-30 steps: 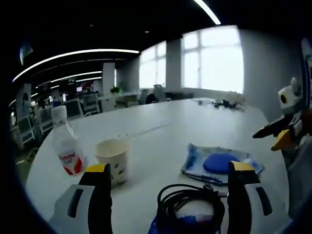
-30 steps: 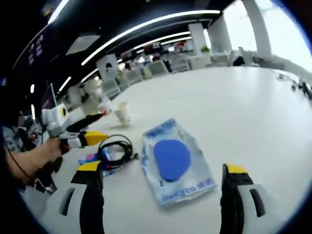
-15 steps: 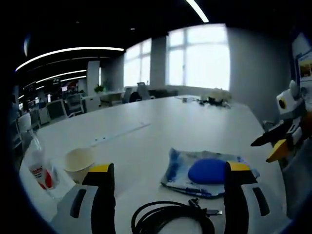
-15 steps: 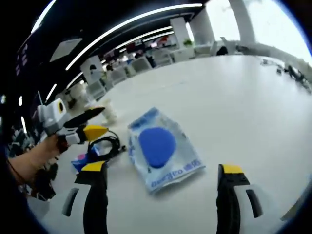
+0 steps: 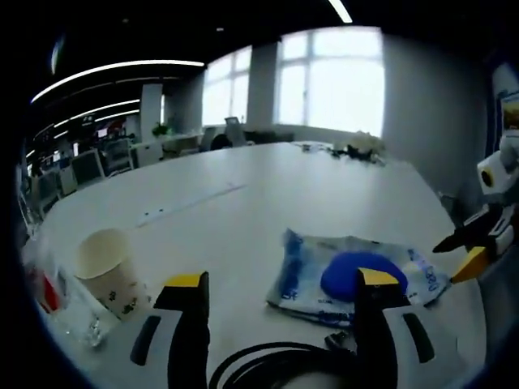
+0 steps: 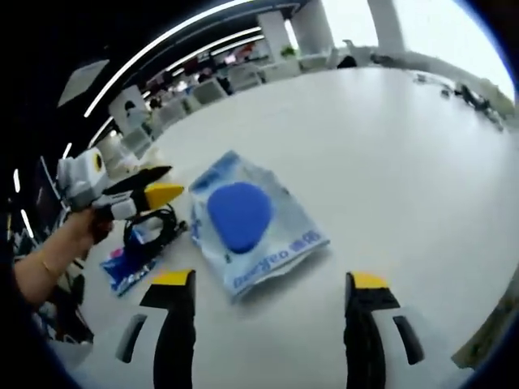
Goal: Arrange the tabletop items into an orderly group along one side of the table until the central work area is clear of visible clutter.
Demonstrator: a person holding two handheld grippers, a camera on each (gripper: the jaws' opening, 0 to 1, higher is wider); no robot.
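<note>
White table (image 6: 405,146) bears packet (image 6: 251,227), cable (image 5: 276,369), cup (image 5: 105,267).

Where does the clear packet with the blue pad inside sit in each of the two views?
Left gripper view: packet lies lower right of centre on the table, partly behind the left claw.
Right gripper view: packet lies centre-left, ahead of the right claw.
Shared landmark: black cable coil beside it.

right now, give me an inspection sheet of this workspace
surface: white table, large, mostly bare
job's things: clear packet with blue pad mid-table; paper cup upright; water bottle beside the cup, blurred; blue wrapper lying under the cable
clutter: small dark items at the far edge
grippers: left tongs open, empty; right tongs open, empty
cables: black coiled cable close below the left tongs
surroundings: open office, desks, chairs, bright windows
</note>
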